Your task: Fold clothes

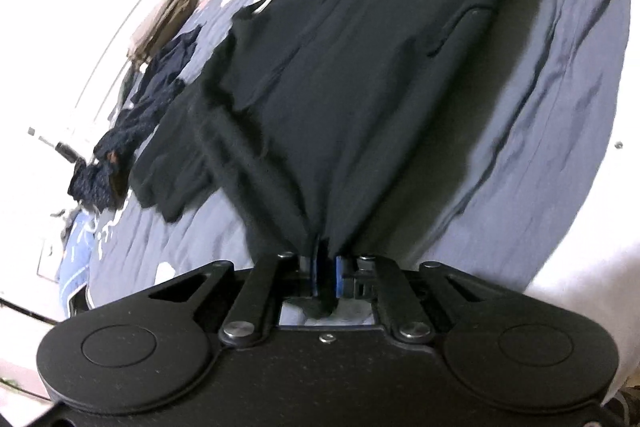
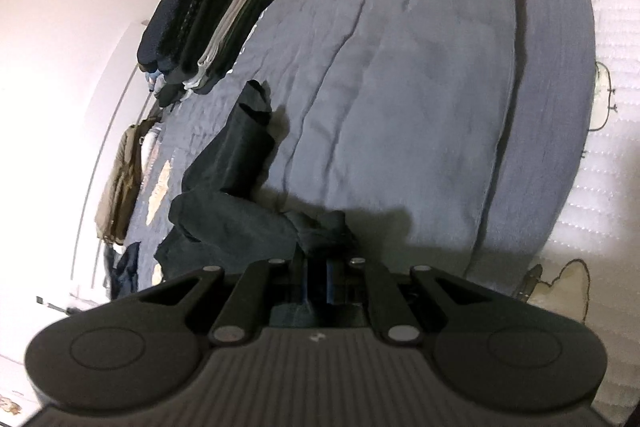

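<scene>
stretching the black garment [image 1: 352, 67] over the grey bedspread [image 1: 560, 107]: left gripper [image 1: 325, 259] pinching its edge, right gripper [image 2: 318, 267] seemingly clamping another bunched corner. next, carrying both corners across evenly.

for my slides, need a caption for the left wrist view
Left gripper pinches the edge of a black garment spread on a grey bedspread.

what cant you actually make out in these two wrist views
- Left wrist view: the black garment hem inside the left gripper is hidden by the pads.
- Right wrist view: which part the right gripper pinches; bunched cloth and blur hide it.
- Folded stack: item types too small.
</scene>
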A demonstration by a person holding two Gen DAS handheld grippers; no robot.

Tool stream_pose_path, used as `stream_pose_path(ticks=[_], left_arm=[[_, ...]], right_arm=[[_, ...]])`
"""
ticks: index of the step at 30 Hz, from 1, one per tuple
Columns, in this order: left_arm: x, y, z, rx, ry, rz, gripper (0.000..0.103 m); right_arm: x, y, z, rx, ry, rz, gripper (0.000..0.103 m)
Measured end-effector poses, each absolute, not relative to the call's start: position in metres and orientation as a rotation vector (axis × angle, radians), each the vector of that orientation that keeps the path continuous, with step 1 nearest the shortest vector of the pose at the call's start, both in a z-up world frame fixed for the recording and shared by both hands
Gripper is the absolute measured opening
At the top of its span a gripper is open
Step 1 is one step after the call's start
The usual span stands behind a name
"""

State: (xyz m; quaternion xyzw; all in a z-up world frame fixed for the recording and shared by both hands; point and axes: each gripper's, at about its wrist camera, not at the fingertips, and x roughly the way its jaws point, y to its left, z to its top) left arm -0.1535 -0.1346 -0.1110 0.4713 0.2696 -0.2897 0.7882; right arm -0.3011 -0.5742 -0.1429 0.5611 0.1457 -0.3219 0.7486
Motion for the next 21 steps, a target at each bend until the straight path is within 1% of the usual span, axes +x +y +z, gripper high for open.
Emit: stream_pose_path(ticks=[2,5,6,8,9,10,12,16,18,20,21], left_arm=[[-0.15,-0.125,-0.105,0.957,0.599,-0.632,0.009],[-0.15,-0.113,-0.094,0.888,0.627,-0.65,0.015],[-0.149,-0.109,-0.09,0.853,0.642,-0.659,0.018],[-0.148,-0.101,-0.082,0.782,0.673,-0.677,0.022],[-0.147,-0.096,-0.075,0.726,0.675,-0.688,0.028],[-0.143,-0.09,-0.067,0.651,0.665,-0.699,0.036],[-0.137,-0.079,-0.049,0.5,0.643,-0.719,0.046],[-0.117,-0.064,-0.023,0.194,0.59,-0.689,0.047],[-0.103,-0.064,-0.021,0.102,0.593,-0.666,0.045],[-0.09,-0.066,-0.024,0.055,0.618,-0.631,0.039],[-0.085,-0.068,-0.028,0.047,0.636,-0.611,0.032]], right_arm=[[-0.297,-0.571,-0.14,1.183,0.352,-0.717,0.008],[-0.294,-0.571,-0.134,1.139,0.394,-0.724,0.01],[-0.293,-0.571,-0.132,1.122,0.415,-0.727,0.011],[-0.294,-0.571,-0.128,1.12,0.442,-0.714,0.013],[-0.296,-0.57,-0.122,1.111,0.455,-0.714,0.018],[-0.298,-0.569,-0.115,1.09,0.461,-0.713,0.021],[-0.304,-0.564,-0.1,1.04,0.455,-0.701,0.022],[-0.312,-0.55,-0.07,0.911,0.384,-0.626,0.029],[-0.302,-0.54,-0.063,0.844,0.395,-0.566,0.031],[-0.286,-0.529,-0.059,0.796,0.421,-0.495,0.032],[-0.276,-0.522,-0.058,0.772,0.436,-0.45,0.032]])
